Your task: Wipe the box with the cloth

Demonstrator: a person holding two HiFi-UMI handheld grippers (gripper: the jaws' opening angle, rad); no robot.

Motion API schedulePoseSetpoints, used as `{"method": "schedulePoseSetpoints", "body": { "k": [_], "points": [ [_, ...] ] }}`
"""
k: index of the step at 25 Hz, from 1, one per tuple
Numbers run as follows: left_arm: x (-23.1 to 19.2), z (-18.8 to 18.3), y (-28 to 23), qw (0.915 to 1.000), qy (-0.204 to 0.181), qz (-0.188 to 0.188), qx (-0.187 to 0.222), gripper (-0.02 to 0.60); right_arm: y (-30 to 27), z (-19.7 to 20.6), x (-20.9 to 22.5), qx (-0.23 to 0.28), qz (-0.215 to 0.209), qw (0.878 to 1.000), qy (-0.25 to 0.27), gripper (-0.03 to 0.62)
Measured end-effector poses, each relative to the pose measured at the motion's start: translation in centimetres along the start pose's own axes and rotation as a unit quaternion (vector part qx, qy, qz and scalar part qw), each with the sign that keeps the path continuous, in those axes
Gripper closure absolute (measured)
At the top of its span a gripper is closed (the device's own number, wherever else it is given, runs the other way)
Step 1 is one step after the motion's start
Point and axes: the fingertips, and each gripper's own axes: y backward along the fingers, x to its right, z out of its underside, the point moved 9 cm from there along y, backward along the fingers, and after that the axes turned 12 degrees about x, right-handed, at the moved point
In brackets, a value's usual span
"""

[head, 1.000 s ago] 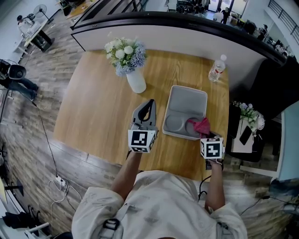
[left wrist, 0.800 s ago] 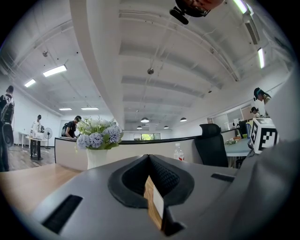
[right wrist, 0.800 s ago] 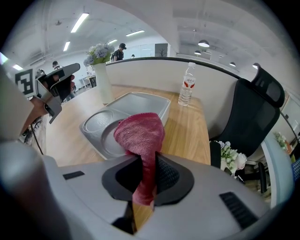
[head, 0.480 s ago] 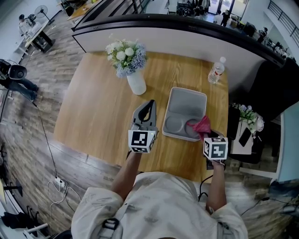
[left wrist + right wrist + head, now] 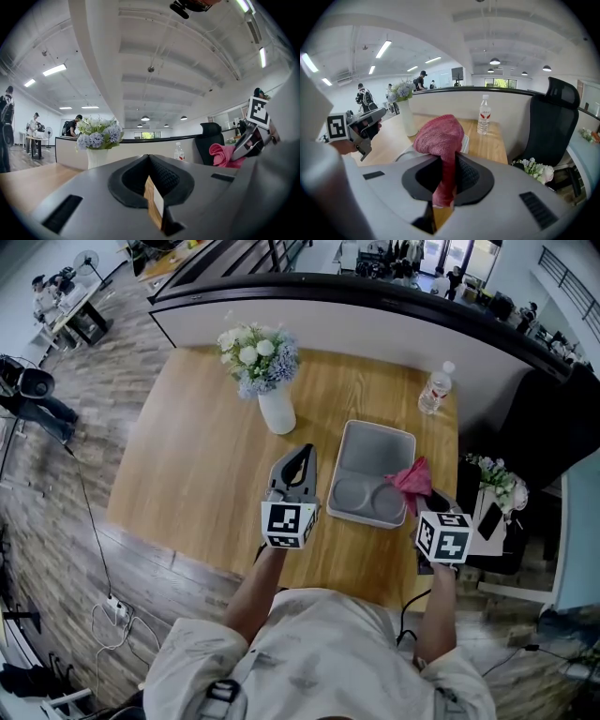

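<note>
The grey box (image 5: 373, 452) is a shallow tray with two round recesses, lying right of centre on the wooden table. My right gripper (image 5: 421, 497) is shut on the pink cloth (image 5: 412, 480), which hangs bunched over the box's right rim. The right gripper view shows the cloth (image 5: 440, 136) pinched between that gripper's (image 5: 448, 158) jaws, with the box's rim (image 5: 465, 142) behind it. Left of the box, my left gripper (image 5: 300, 456) is shut with nothing in it; in the left gripper view its (image 5: 149, 156) jaws meet. That view also catches the cloth (image 5: 223, 155) at the far right.
A white vase of flowers (image 5: 266, 379) stands at the table's far left of centre, and a water bottle (image 5: 434, 385) at the far right corner. A dark curved counter (image 5: 375, 294) runs behind the table. A black chair (image 5: 553, 122) and floor flowers (image 5: 499, 482) sit right of the table.
My right gripper has carried the cloth out of the box's near right recess, up and to the right over the rim. The left gripper has stayed where it was.
</note>
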Motion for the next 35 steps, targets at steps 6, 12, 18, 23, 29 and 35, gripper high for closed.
{"method": "schedulePoseSetpoints", "body": {
  "k": [6,12,18,23,29,35],
  "points": [
    [0.0,-0.4,0.0,1.0,0.005,-0.001,-0.004,0.572,0.4,-2.3,-0.1,0.062,0.001,0.998,0.003,0.53],
    [0.0,-1.4,-0.1,1.0,0.009,0.0,-0.001,0.572,1.0,-4.2,0.0,0.122,0.01,0.992,0.007,0.53],
    [-0.1,-2.6,-0.4,0.9999,0.01,0.002,0.008,0.572,1.9,-5.7,0.3,0.185,0.027,0.982,0.017,0.53],
    [-0.2,-3.4,-0.4,0.9998,0.01,0.0,0.018,0.572,2.9,-6.7,0.4,0.249,0.051,0.967,0.031,0.53],
    [-0.4,-3.6,-0.2,0.9996,0.01,-0.006,0.026,0.572,3.8,-6.9,0.5,0.319,0.073,0.945,0.031,0.53],
    [-0.3,-3.7,-0.1,0.9994,0.012,-0.005,0.031,0.572,4.0,-6.7,0.2,0.336,0.076,0.938,0.041,0.53]
  ]
}}
